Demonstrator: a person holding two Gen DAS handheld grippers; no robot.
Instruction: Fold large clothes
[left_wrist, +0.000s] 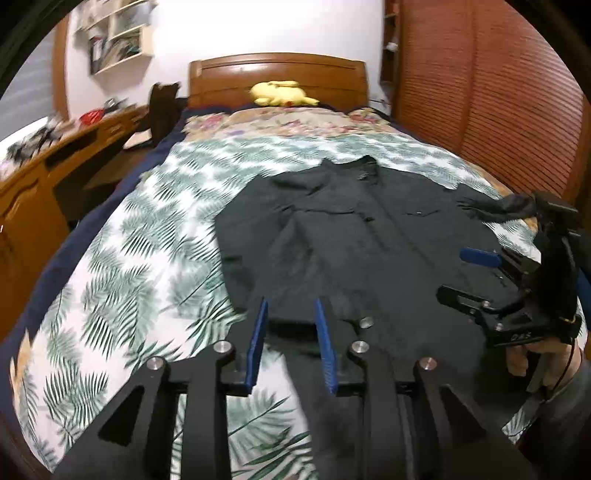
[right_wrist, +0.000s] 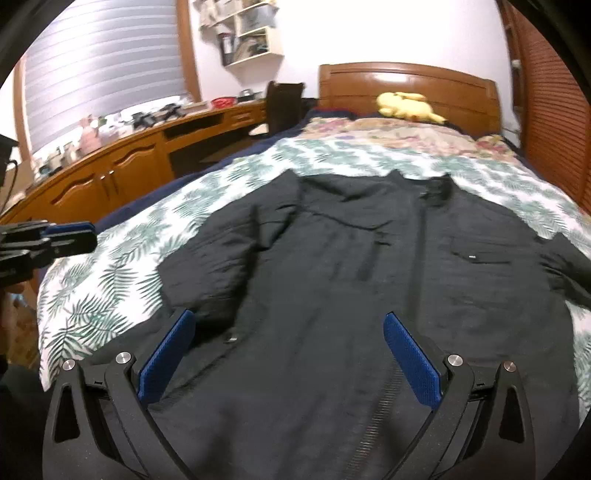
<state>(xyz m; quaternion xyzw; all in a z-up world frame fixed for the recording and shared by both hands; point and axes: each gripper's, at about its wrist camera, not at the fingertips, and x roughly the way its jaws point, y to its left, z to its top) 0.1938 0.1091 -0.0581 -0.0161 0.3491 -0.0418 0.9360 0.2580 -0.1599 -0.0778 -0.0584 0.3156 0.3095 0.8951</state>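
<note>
A black jacket (left_wrist: 369, 251) lies front up on the leaf-print bedcover (left_wrist: 122, 266), collar toward the headboard. One sleeve (right_wrist: 225, 254) is laid in along its body. The other sleeve (right_wrist: 569, 266) trails off to the right. My left gripper (left_wrist: 291, 302) hovers at the jacket's near left edge, its blue pads a narrow gap apart. Dark cloth lies below that gap, and the pads do not press on it. My right gripper (right_wrist: 288, 315) stands wide open over the jacket's (right_wrist: 332, 295) lower front with nothing between its fingers. It also shows at the right of the left wrist view, right gripper (left_wrist: 450, 275).
A yellow plush toy (left_wrist: 280, 92) rests against the wooden headboard (left_wrist: 277, 70). A floral quilt (right_wrist: 388, 133) covers the bed's far end. A long wooden desk (right_wrist: 122, 166) with clutter and a dark chair (right_wrist: 284, 103) run along the left. A slatted wooden wardrobe (left_wrist: 480, 92) stands at the right.
</note>
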